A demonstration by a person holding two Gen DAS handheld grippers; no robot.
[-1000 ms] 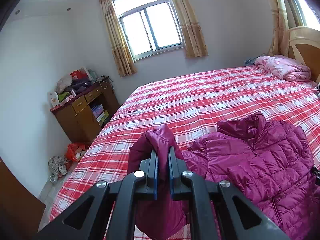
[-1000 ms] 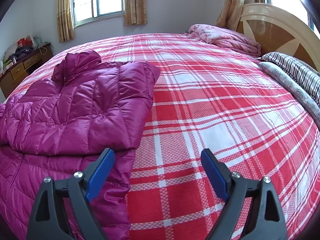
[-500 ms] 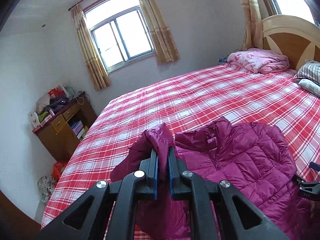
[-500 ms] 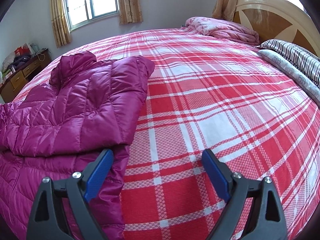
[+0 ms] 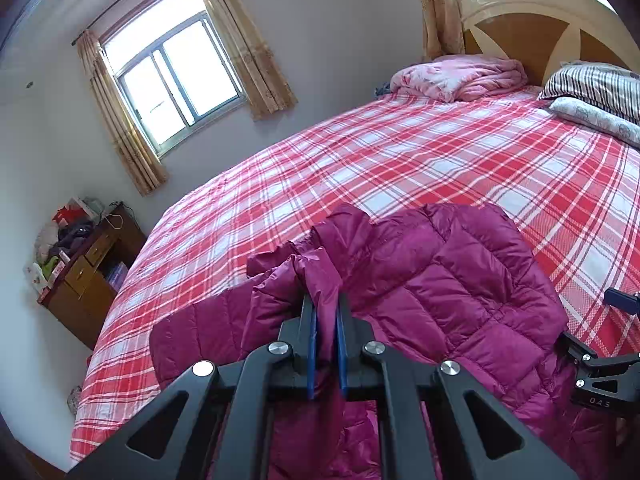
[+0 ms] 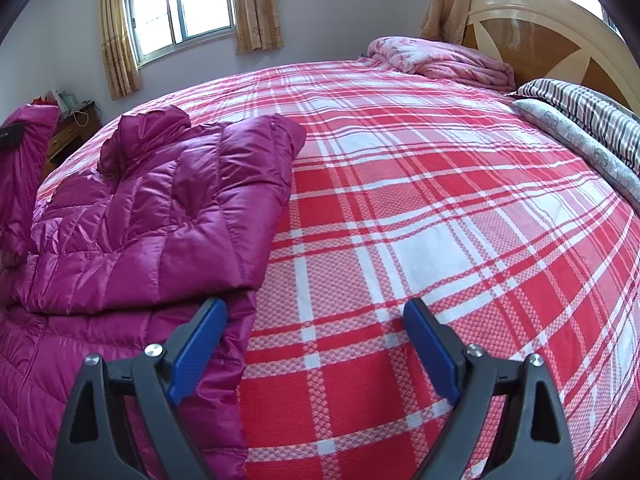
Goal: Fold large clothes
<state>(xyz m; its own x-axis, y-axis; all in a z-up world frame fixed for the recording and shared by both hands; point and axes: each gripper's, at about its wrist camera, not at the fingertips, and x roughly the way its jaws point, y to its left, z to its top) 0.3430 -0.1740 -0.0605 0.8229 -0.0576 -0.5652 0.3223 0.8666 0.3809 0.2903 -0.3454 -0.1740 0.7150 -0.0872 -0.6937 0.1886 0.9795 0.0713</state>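
Observation:
A magenta quilted puffer jacket (image 5: 460, 292) lies on the red plaid bed (image 5: 400, 168), its right side folded over the body. My left gripper (image 5: 325, 312) is shut on the jacket's sleeve (image 5: 316, 276), which it holds up over the jacket's left half. In the right wrist view the jacket (image 6: 160, 216) fills the left side, and the lifted sleeve (image 6: 28, 152) shows at the far left edge. My right gripper (image 6: 316, 320) stands open at the jacket's lower right edge, its left pad over the hem and nothing between its fingers.
A folded pink blanket (image 5: 460, 76) and striped pillows (image 5: 592, 88) lie by the wooden headboard (image 5: 540, 24). A cluttered brown cabinet (image 5: 88, 276) stands off the bed's left side under a curtained window (image 5: 176, 80). Bare plaid bedding (image 6: 440, 208) spreads right of the jacket.
My left gripper has carried the sleeve rightward and down over the jacket, and now it reaches into the right wrist view's left edge. The right gripper has stayed put and open.

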